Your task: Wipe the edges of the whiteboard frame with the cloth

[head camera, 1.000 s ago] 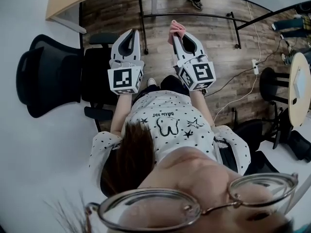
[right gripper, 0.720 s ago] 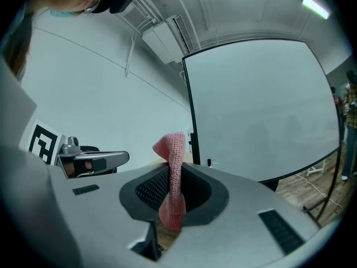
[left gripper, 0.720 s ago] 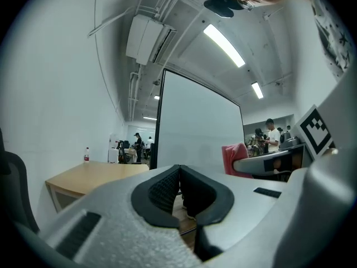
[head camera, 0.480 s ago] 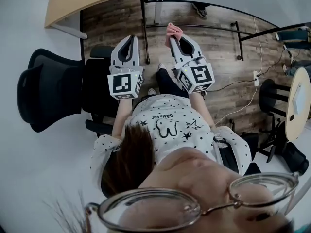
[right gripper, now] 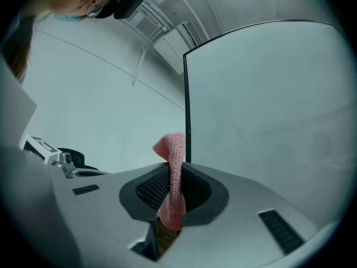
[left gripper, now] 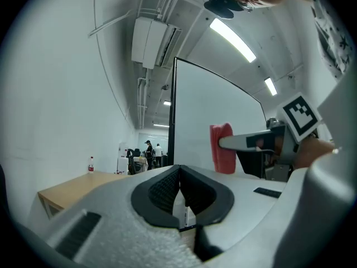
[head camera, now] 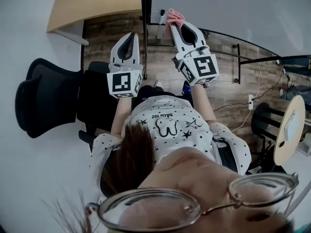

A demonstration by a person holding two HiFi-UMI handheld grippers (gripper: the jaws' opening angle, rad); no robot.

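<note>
The pink cloth (head camera: 174, 17) sticks out of my right gripper (head camera: 177, 27), which is shut on it and raised to the whiteboard's lower left corner. In the right gripper view the cloth (right gripper: 173, 169) stands pinched between the jaws of the right gripper (right gripper: 174, 190), just left of the whiteboard's black frame edge (right gripper: 187, 94); I cannot tell if they touch. My left gripper (head camera: 129, 39) is held left of the frame (head camera: 146, 4), shut and empty. From the left gripper (left gripper: 179, 177), the cloth (left gripper: 222, 148) shows to the right, in front of the white board (left gripper: 217, 110).
A black office chair (head camera: 43, 89) stands at the left, close to the person's side. A wooden tabletop (head camera: 87, 1) lies beyond the left gripper. The board's black stand legs (head camera: 228, 38) cross the wood floor. A round table (head camera: 290, 127) and cables are at the right.
Both grippers have risen and moved forward toward the whiteboard. The right gripper with the cloth now reaches the board's lower left corner, and the board fills more of the head view.
</note>
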